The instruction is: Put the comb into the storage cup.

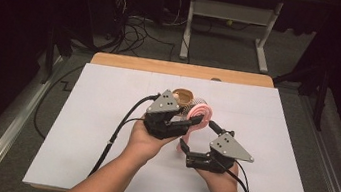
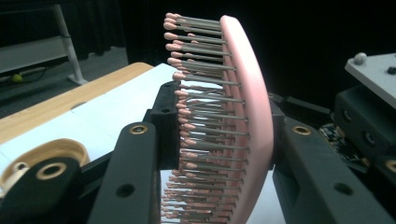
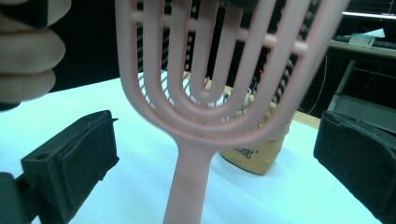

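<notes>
Jaws of the left gripper point(image 1: 194, 122) pinched the pink hairbrush point(image 1: 200, 113) up above the white table point(image 1: 103, 132), while the right gripper point(image 1: 182, 147) stood spread around its handle, probably ready to squeeze next.

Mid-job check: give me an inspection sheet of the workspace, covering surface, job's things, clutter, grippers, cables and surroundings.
Surface: white sheet over a wooden table.
Job's things: pink vented hairbrush held off the table, bristles toward the left jaw in the left gripper view; its handle points down between the right gripper's jaws.
Clutter: tan container behind the brush.
Grippers: left gripper shut on the brush head; right gripper open, jaws either side of the handle, not touching.
Cables: black gripper cable trails over the sheet toward the person.
Surroundings: dark room, floor cables, white desk frame.
</notes>
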Motion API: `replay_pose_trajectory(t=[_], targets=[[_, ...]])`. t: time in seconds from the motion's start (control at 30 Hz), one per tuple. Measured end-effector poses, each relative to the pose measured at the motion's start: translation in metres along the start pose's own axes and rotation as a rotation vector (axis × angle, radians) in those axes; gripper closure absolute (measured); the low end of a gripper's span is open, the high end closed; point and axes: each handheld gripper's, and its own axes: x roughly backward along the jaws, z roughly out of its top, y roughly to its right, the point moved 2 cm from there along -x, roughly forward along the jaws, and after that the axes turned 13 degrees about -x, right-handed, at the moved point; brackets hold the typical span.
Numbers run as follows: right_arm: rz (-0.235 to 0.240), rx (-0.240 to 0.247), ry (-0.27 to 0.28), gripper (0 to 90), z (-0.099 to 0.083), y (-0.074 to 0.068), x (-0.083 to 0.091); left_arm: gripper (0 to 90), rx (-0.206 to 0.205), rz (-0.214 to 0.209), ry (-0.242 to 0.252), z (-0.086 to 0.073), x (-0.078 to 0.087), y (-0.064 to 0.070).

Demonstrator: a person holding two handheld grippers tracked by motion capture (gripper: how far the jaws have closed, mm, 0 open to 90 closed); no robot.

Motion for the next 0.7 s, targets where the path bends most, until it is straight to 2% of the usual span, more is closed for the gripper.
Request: replay_pose_trajectory(t=[0.17, 0.33, 0.7], targets=[[0.006, -0.013, -0.004, 0.2, 0.0, 0.002, 0.001, 63.6, -0.005, 0.019, 0.008, 0.0, 0.007, -0.007], [0.004, -0.03, -0.014, 0.3, -0.002, 0.009, 0.006, 63.6, -0.003, 0.037, 0.012, -0.002, 0.011, -0.016], [-0.038, -0.056, -0.022, 0.2, -0.009, 0.03, 0.026, 63.6, 0.012, 0.064, 0.021, -0.004, 0.02, -0.027]])
